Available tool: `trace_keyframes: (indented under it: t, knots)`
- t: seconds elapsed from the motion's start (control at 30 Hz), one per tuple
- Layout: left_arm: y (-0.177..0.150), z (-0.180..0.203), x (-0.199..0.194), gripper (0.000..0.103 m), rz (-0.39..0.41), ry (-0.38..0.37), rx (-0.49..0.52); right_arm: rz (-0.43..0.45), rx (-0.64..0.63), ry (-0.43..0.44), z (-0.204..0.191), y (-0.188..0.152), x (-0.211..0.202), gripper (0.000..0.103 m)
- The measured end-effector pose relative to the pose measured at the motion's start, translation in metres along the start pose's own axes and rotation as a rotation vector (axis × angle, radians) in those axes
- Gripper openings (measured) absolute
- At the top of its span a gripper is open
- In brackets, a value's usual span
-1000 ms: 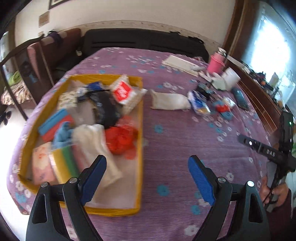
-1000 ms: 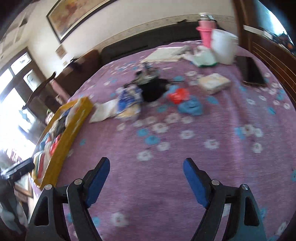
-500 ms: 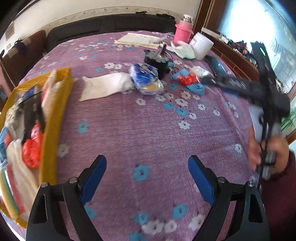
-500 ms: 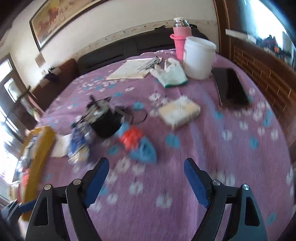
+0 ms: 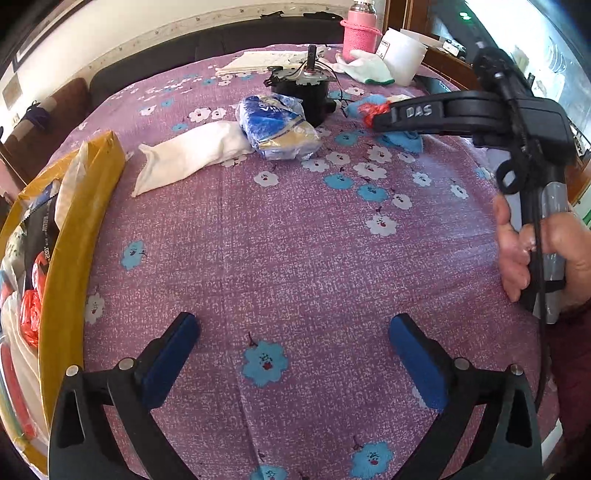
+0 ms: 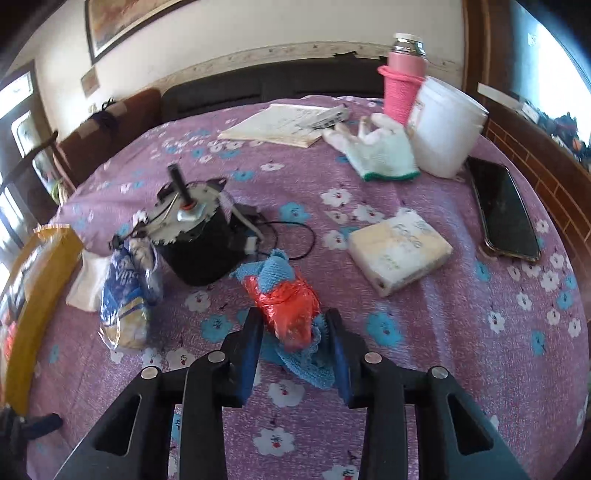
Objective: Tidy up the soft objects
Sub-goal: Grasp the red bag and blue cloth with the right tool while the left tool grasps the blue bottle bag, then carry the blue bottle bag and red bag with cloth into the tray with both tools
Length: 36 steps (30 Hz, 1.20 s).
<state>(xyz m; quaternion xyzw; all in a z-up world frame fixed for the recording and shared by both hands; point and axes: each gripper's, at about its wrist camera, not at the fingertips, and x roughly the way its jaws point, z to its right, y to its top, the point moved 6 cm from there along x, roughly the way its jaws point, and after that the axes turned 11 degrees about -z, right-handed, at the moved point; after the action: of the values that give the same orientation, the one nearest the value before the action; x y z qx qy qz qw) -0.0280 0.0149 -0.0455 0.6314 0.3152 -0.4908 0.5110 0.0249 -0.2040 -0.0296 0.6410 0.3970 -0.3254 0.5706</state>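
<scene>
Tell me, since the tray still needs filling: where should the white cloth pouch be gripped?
Grip the white cloth pouch across its narrow middle, coming from above. It lies flat and long on the purple tablecloth, its far end touching the blue packet, so the nearer end has more room.

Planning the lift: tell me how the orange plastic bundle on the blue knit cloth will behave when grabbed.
The orange plastic bundle looks crinkly and thin, so it will probably squash and feel light. The blue knit cloth beneath it seems floppy and may drag along. The right tongs straddle both.

Cream wall (image 6: 258,33), framed picture (image 6: 122,18) — dark sofa (image 6: 266,85)
</scene>
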Motion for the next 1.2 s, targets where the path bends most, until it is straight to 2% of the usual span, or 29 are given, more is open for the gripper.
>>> trace_keyframes:
  t: [0.07, 0.17, 0.23, 0.3, 0.33, 0.37, 0.47, 0.57, 0.63, 0.7, 0.77, 0.8, 0.9, 1.0, 1.2]
  knots:
    - [0.001, 0.001, 0.000, 0.103, 0.001, 0.003, 0.001, 0.010, 0.011, 0.010, 0.003, 0.000, -0.003, 0.036]
    - [0.000, 0.003, 0.001, 0.103, -0.005, 0.003, 0.005, -0.023, 0.028, 0.038, 0.004, -0.002, 0.002, 0.036]
    - [0.003, 0.002, 0.004, 0.103, -0.047, -0.014, 0.011, -0.048, 0.045, 0.063, 0.005, -0.004, 0.007, 0.036]
    - [0.016, 0.000, 0.001, 0.103, -0.091, -0.132, -0.003, -0.048, 0.044, 0.066, 0.005, -0.003, 0.006, 0.037]
    - [0.027, -0.005, -0.001, 0.103, -0.102, -0.203, -0.035, -0.049, 0.045, 0.069, 0.005, -0.003, 0.006, 0.037]
    - [0.043, -0.014, -0.002, 0.103, -0.100, -0.240, -0.088, -0.052, 0.048, 0.072, 0.005, -0.003, 0.007, 0.037]
    - [0.085, -0.030, -0.005, 0.103, -0.015, -0.214, -0.150, -0.054, 0.050, 0.075, 0.006, -0.002, 0.008, 0.037]
    - [0.120, -0.031, 0.007, 0.103, 0.041, -0.108, -0.118, -0.056, 0.061, 0.089, 0.008, -0.002, 0.008, 0.037]
    - [0.129, -0.024, 0.018, 0.101, 0.039, -0.080, -0.088, -0.058, 0.074, 0.106, 0.010, -0.001, 0.008, 0.037]
    - [0.135, -0.020, 0.029, 0.087, 0.031, -0.067, -0.072, -0.061, 0.090, 0.122, 0.013, -0.001, 0.007, 0.037]
    - [0.138, -0.019, 0.033, 0.080, 0.040, -0.042, -0.070, -0.065, 0.107, 0.141, 0.015, -0.002, 0.005, 0.037]
    - [0.140, -0.020, 0.033, 0.073, 0.051, -0.033, -0.075, -0.065, 0.110, 0.143, 0.016, -0.002, 0.005, 0.037]
    - [0.146, -0.028, 0.033, 0.056, 0.065, -0.040, -0.097, -0.061, 0.105, 0.136, 0.015, -0.002, 0.004, 0.037]
    - [0.145, -0.031, 0.030, 0.048, 0.076, -0.050, -0.105, -0.048, 0.099, 0.111, 0.016, -0.002, 0.002, 0.036]
    - [0.130, -0.038, 0.010, 0.048, 0.100, -0.110, -0.130, 0.024, 0.060, 0.035, 0.015, 0.002, -0.012, 0.036]
